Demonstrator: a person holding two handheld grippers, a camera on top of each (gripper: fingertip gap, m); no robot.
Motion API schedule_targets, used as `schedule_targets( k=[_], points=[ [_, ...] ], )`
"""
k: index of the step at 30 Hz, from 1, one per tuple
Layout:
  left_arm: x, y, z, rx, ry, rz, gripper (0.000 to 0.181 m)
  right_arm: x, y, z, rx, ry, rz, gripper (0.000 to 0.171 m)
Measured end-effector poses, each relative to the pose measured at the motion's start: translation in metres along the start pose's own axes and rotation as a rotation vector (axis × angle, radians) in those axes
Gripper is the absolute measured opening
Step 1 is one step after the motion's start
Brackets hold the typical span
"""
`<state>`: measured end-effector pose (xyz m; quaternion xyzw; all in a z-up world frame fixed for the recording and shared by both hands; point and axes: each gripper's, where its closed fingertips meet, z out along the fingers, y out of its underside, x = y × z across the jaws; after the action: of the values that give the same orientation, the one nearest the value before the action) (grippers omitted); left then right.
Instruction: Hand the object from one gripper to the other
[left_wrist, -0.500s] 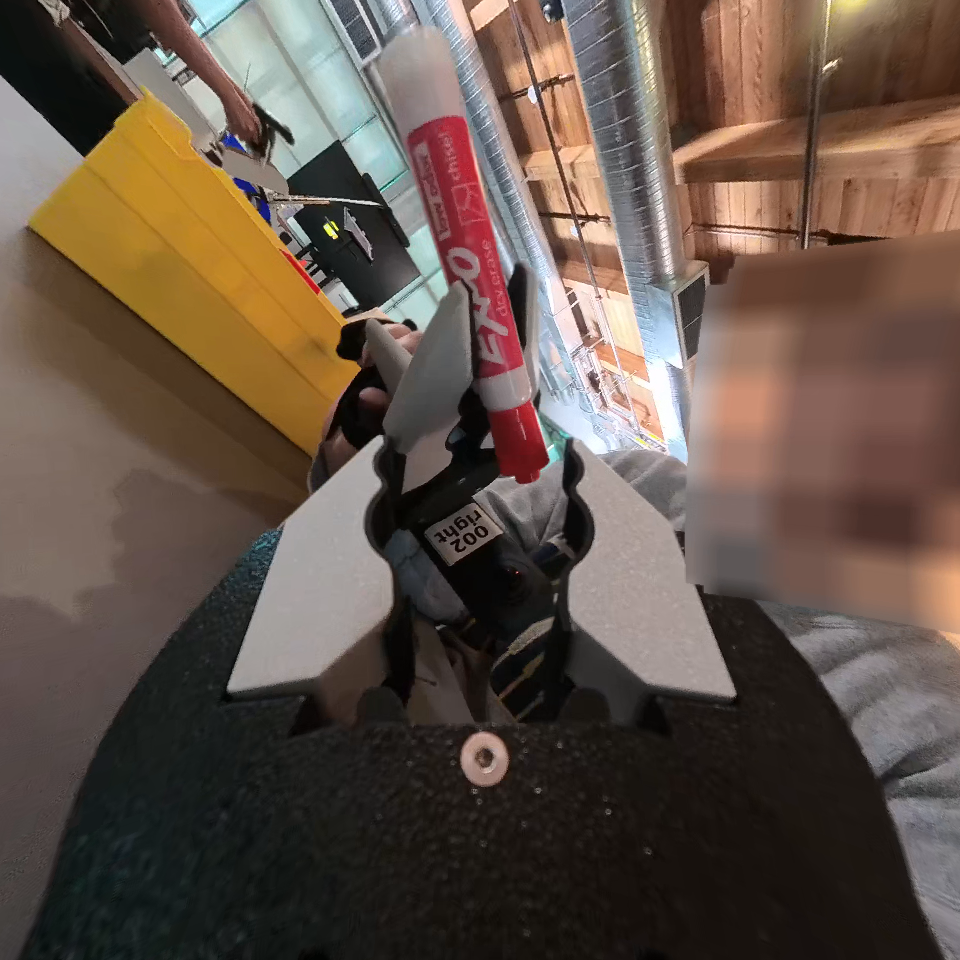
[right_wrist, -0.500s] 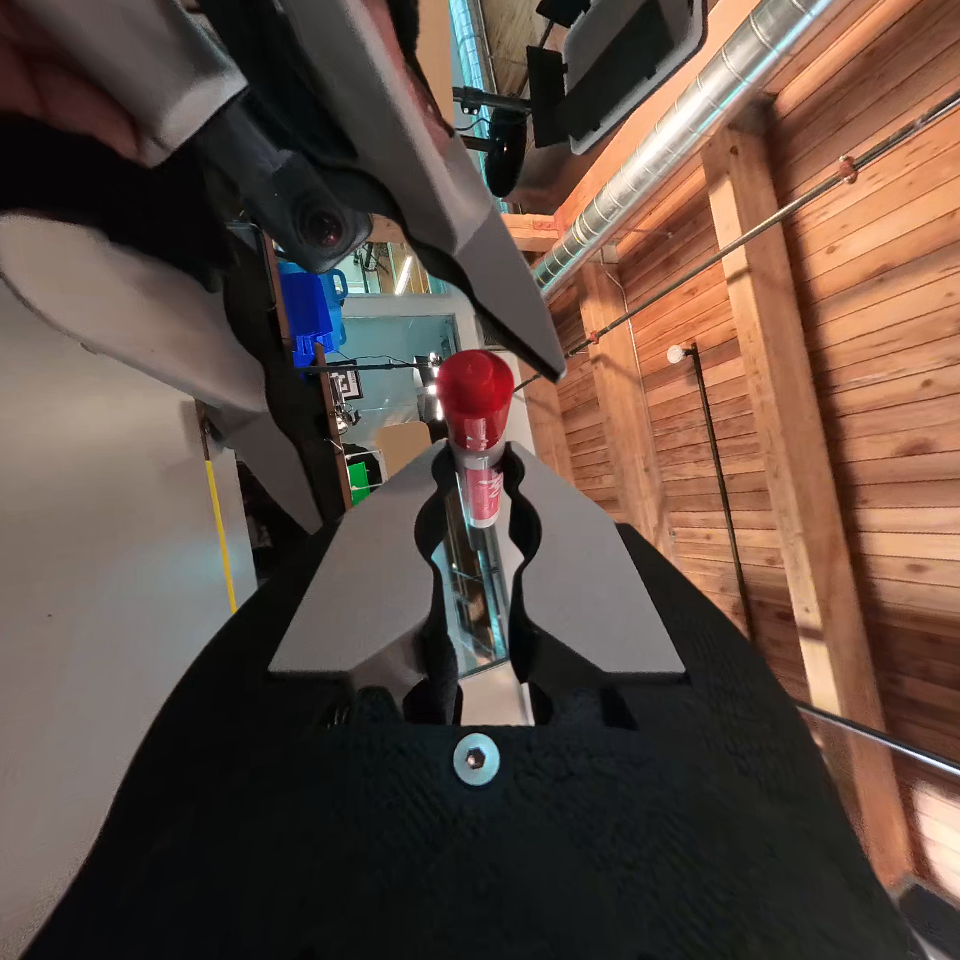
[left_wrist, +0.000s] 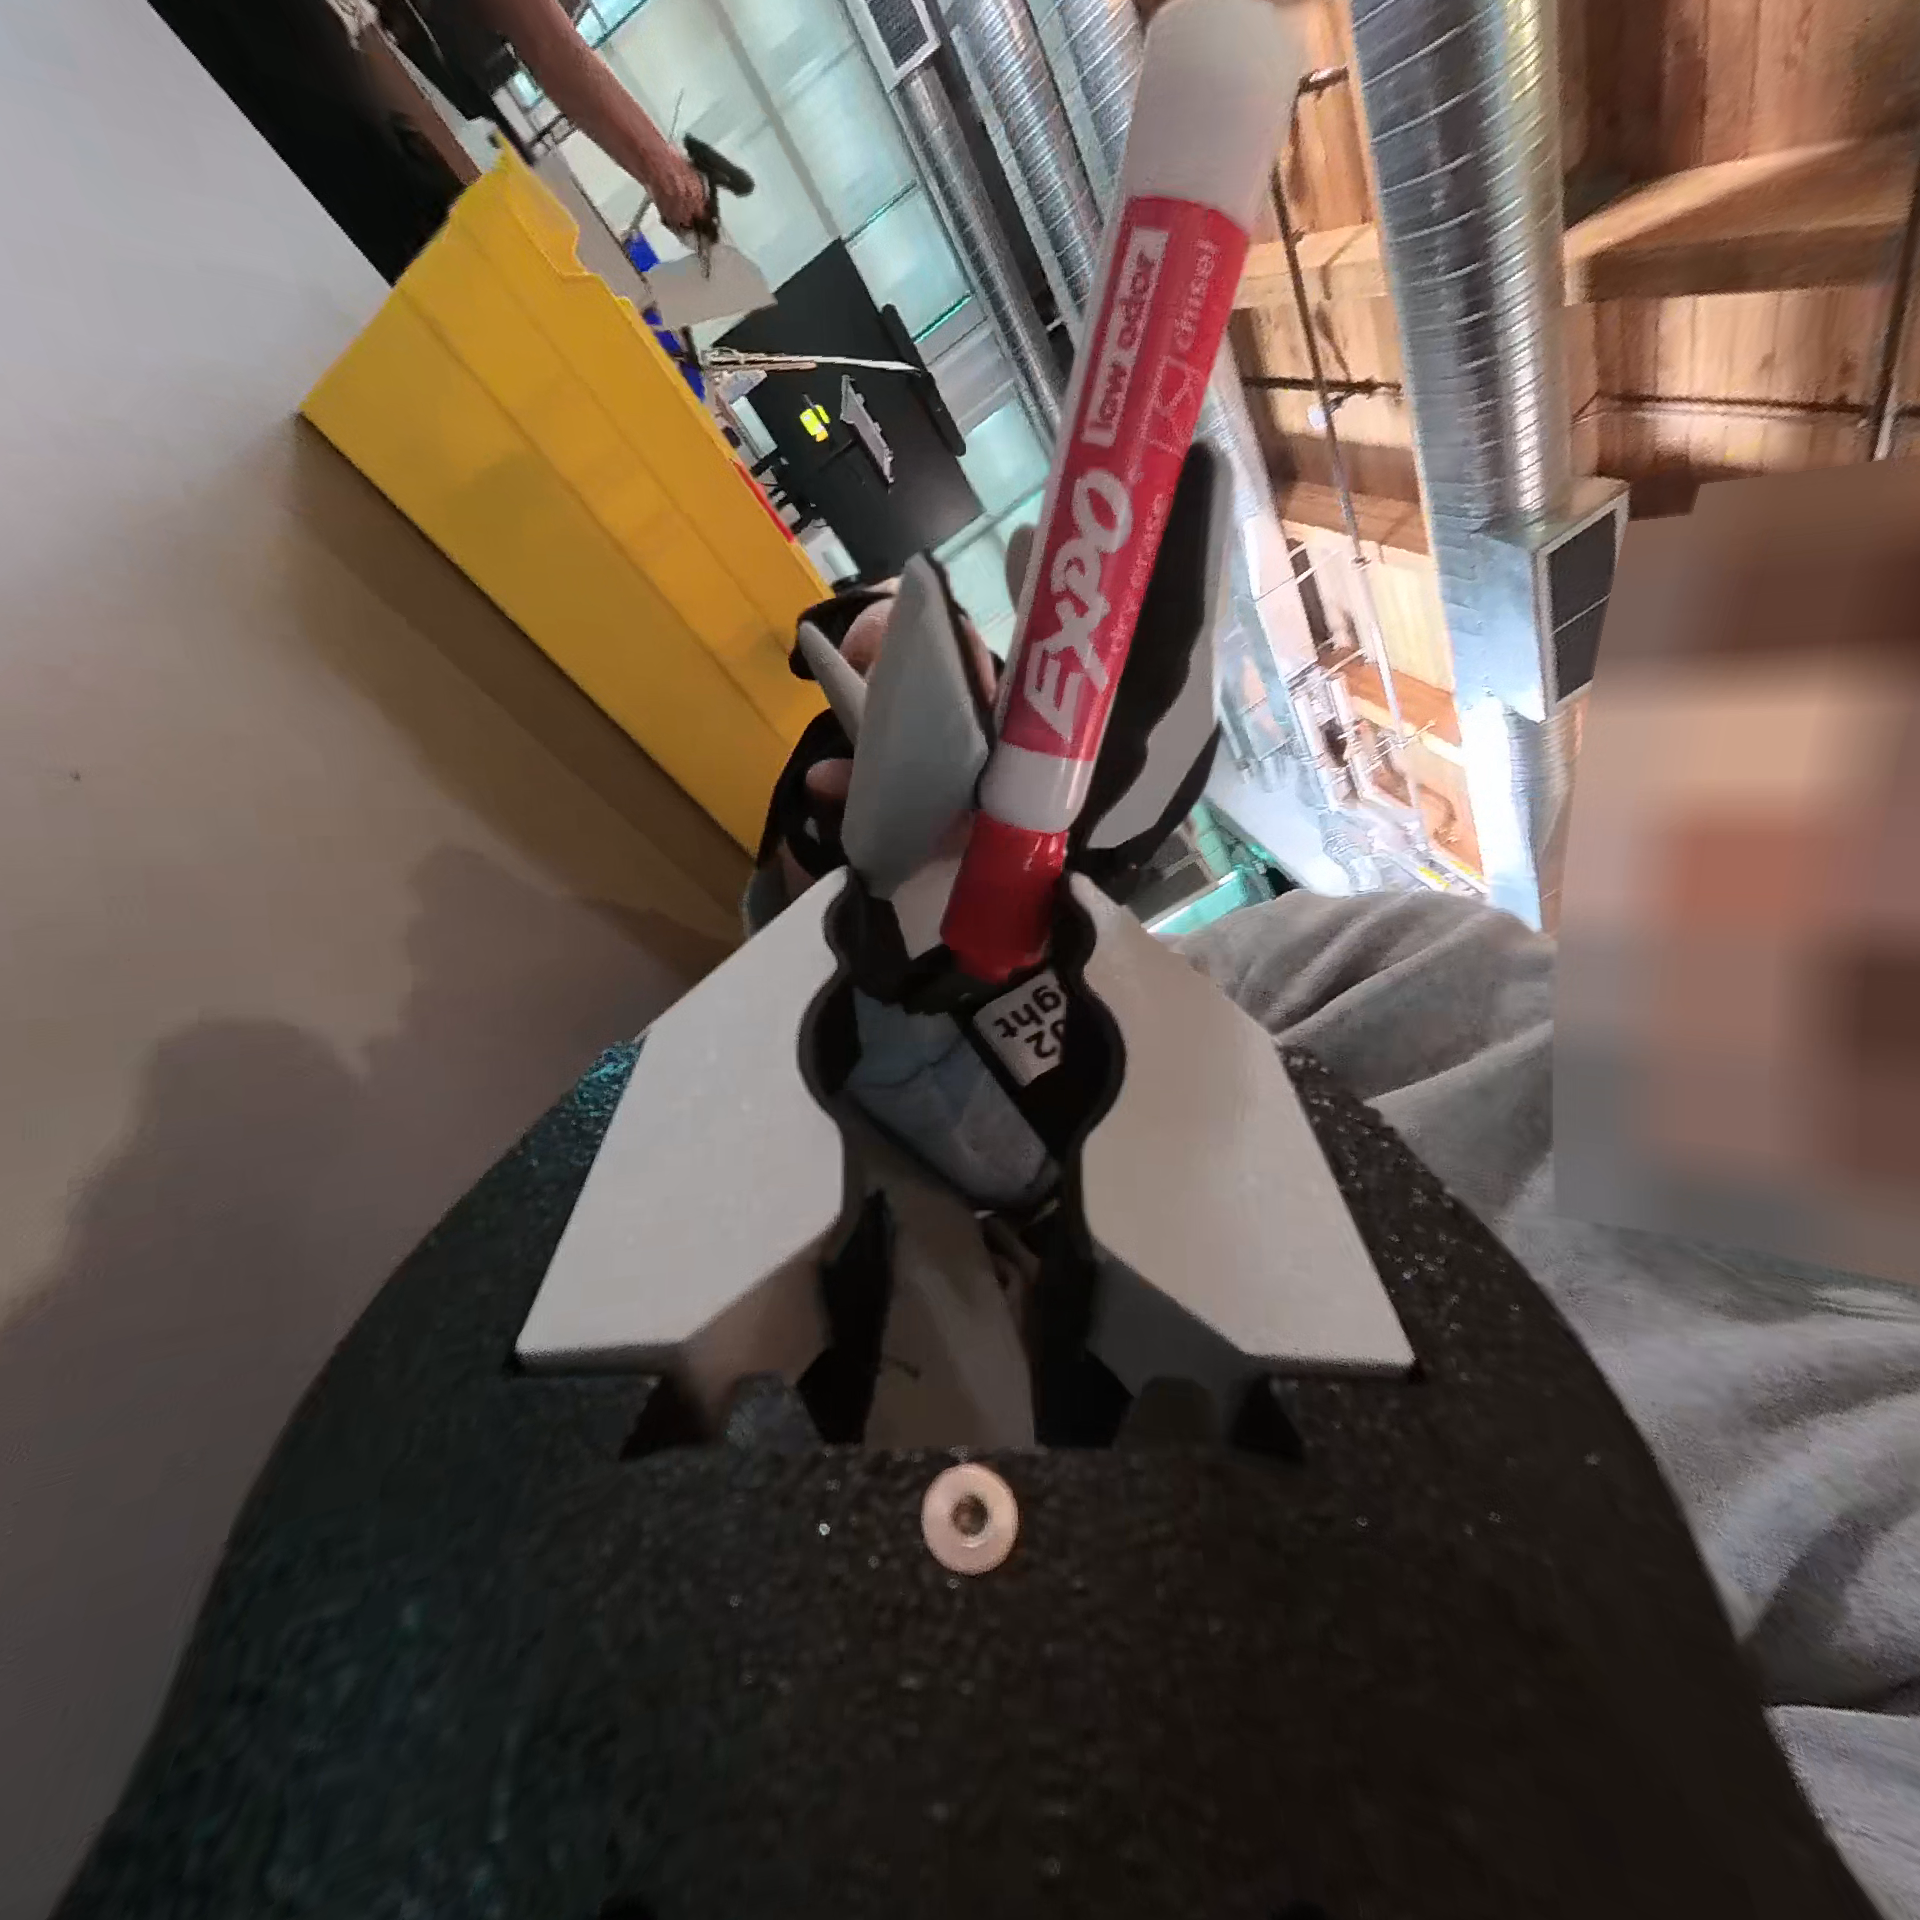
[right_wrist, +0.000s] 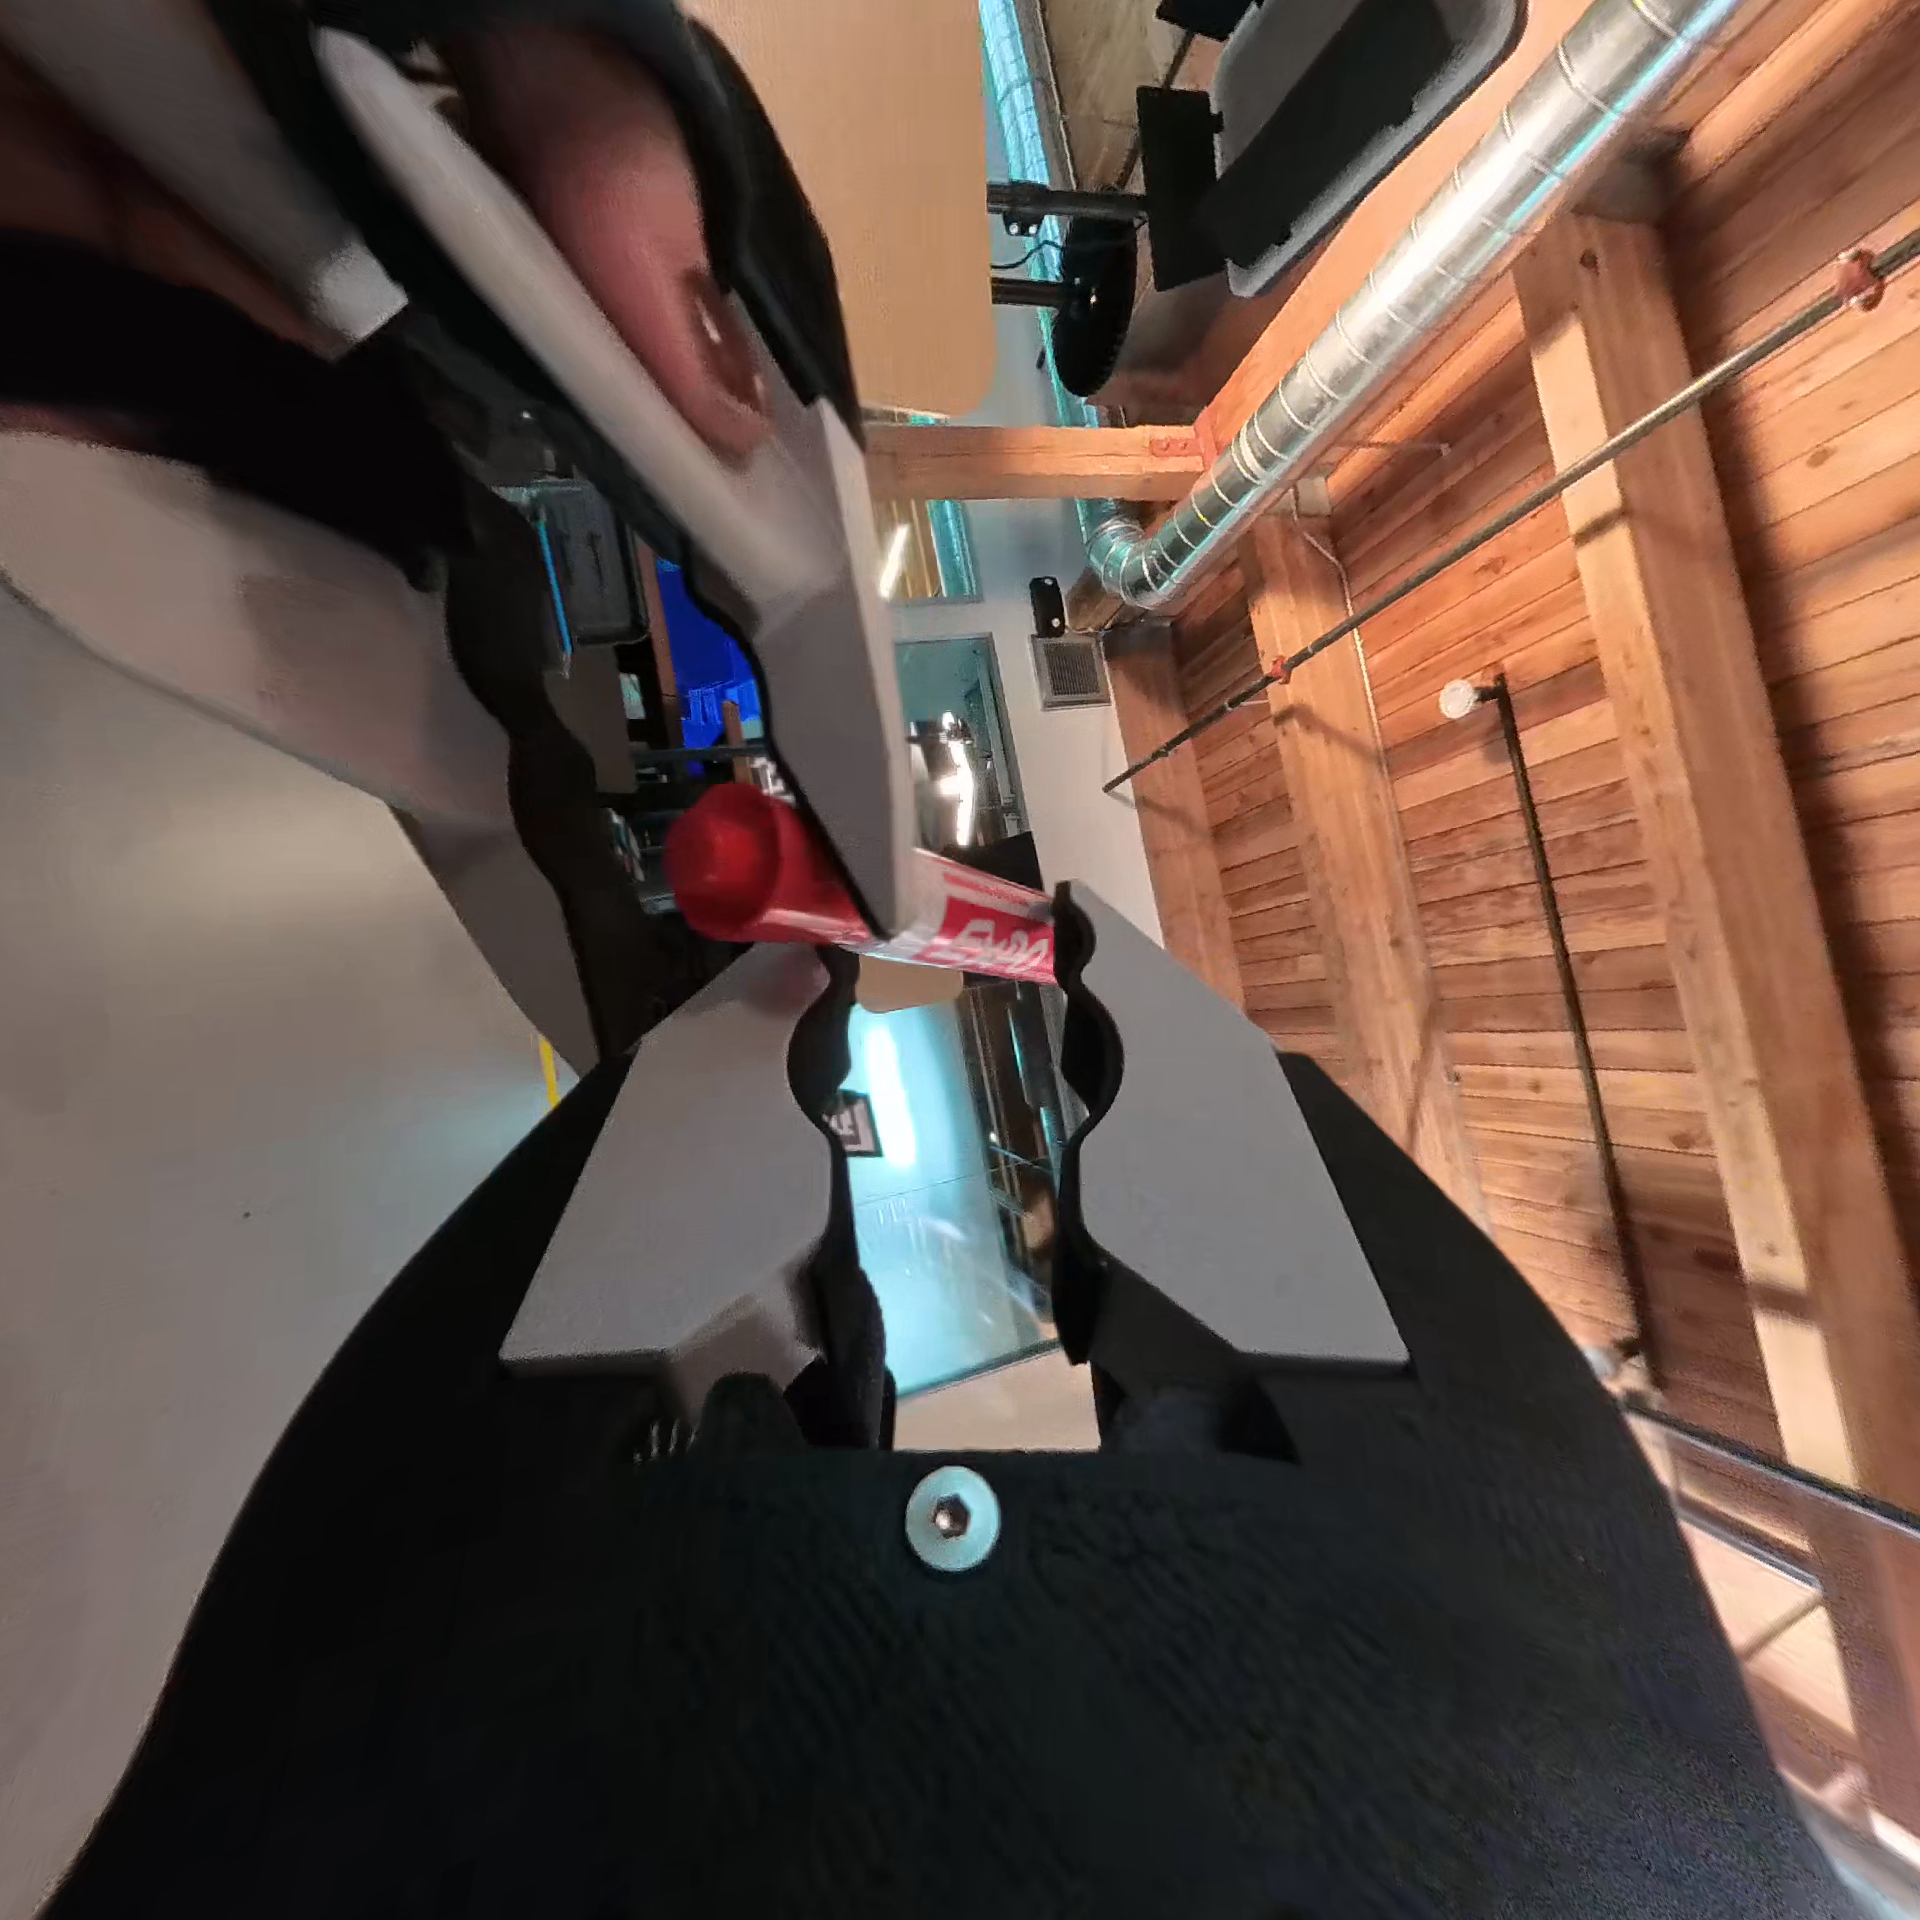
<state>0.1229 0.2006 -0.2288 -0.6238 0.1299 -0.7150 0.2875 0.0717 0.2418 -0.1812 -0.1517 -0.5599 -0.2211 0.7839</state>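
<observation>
A red and white marker (left_wrist: 1101, 582) is held in the air between both grippers. My left gripper (left_wrist: 961, 914) has its tips closed in around the marker's red cap (left_wrist: 1003, 904). The right gripper's grey fingers (left_wrist: 914, 748) flank the barrel just above the cap. In the right wrist view the marker (right_wrist: 966, 940) lies slanted across the tips of my right gripper (right_wrist: 951, 935), whose jaws stand wider than the barrel. One left gripper finger (right_wrist: 821, 748) presses on the marker where the cap (right_wrist: 727, 862) meets the barrel.
Yellow bins (left_wrist: 561, 499) stand on the grey table (left_wrist: 208, 727) at the left. A grey sleeve (left_wrist: 1403, 997) is close on the right. Another person's hand (left_wrist: 675, 187) works far behind. A metal duct (right_wrist: 1351, 312) and wooden boards fill the background.
The right gripper's jaws have opened wider and the marker now slants across them. The left gripper has moved in and narrowed its jaws around the red cap.
</observation>
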Motion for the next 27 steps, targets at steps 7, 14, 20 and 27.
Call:
schedule_targets(
  k=[7, 14, 20, 27],
  points=[
    [-0.002, -0.022, -0.019, 0.109, -0.091, 0.126, 0.016, -0.001, 0.028, 0.004, -0.105, -0.051, 0.278, 0.050],
    [-0.015, -0.045, -0.040, 0.165, -0.428, 0.486, 0.017, -0.006, 0.031, 0.005, -0.117, -0.116, 0.433, 0.052],
    [-0.015, -0.066, -0.068, 0.063, -0.966, 1.118, 0.017, -0.009, 0.027, 0.004, -0.075, -0.218, 0.744, 0.064],
    [-0.003, -0.072, -0.070, -0.140, -1.397, 1.748, 0.017, -0.003, 0.027, 0.009, -0.058, -0.451, 2.020, 0.067]
  ],
)
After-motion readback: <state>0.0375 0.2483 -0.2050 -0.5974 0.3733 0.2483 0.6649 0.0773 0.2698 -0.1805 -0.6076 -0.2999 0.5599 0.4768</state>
